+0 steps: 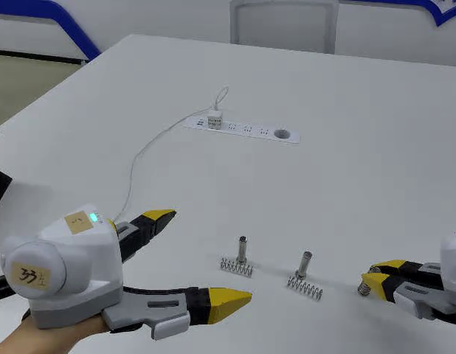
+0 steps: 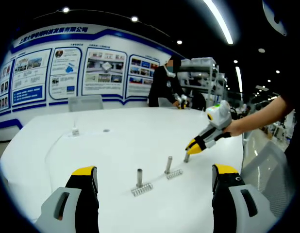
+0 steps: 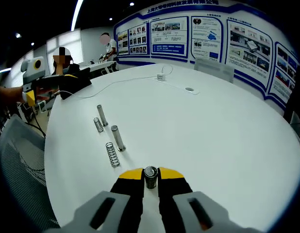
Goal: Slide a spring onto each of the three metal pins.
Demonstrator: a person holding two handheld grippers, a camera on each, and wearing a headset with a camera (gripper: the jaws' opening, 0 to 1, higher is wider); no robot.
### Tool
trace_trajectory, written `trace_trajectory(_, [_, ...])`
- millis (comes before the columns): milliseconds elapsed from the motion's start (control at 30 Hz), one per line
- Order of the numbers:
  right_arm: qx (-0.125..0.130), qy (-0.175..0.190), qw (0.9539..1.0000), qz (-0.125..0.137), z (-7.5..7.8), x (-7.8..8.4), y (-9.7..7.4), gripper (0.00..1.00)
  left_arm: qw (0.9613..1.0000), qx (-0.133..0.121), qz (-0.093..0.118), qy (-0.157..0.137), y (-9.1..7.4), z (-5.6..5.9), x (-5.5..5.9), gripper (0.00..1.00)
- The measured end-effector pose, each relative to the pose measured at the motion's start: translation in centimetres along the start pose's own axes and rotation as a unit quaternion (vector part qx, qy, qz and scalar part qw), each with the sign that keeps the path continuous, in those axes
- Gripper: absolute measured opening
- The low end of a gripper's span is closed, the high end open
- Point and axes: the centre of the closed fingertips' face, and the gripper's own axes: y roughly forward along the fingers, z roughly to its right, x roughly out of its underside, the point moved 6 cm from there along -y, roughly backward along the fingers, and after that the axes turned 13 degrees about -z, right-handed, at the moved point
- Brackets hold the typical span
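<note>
Third pin [image 3: 150,172]: it stands upright by the near edge of the table [image 1: 361,147], towards the right, clamped between the jaws of your right gripper [image 1: 372,276]. Coils seem to ring its shaft, though I cannot tell if a spring is fully seated.
Middle pin [image 1: 305,262]: upright and bare, just left of your right gripper.
Middle spring [image 1: 305,287]: it lies flat at that pin's foot, on the near-edge side, with its long axis along the near edge and so crosswise to the pin's upright axis.
Left pin [image 1: 242,248]: upright and bare, further along the near edge towards the left.
Left spring [image 1: 237,267]: flat at that pin's foot, lying the same way as the other.
Left gripper [image 1: 206,257]: jaws wide apart and holding nothing, tips aimed at the left spring, which lies just ahead.
Nearer hand: your left for the left pair, your right for the middle pair.
Coming move, as I judge it: you must turn each spring from flat to upright so its bore meets the pin's top.
Further out: a power strip [image 1: 243,129] lies mid-table.
</note>
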Motion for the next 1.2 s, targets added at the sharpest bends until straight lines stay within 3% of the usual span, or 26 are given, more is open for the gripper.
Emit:
trace_trajectory(367, [0.001,-0.008,1.0,-0.003,-0.2,-0.2,0.3,0.11,1.0,-0.002,-0.005,-0.001,-0.1,-0.2,0.3,1.0])
trace_trajectory(700, [0.001,0.009,0.9999,-0.005,-0.3,-0.2,0.1,0.12,1.0,0.002,-0.006,0.001,-0.1,0.1,0.2,1.0])
trace_trajectory(967, [0.015,0.0,0.9999,0.004,-0.3,-0.6,-0.8,0.17,0.9999,0.004,-0.004,0.008,-0.2,0.2,-0.1,1.0])
trace_trajectory(1200, [0.019,0.004,0.9995,0.026,-0.5,-1.6,-2.4,0.19,0.9999,0.01,0.012,0.001,-0.6,0.4,-0.7,1.0])
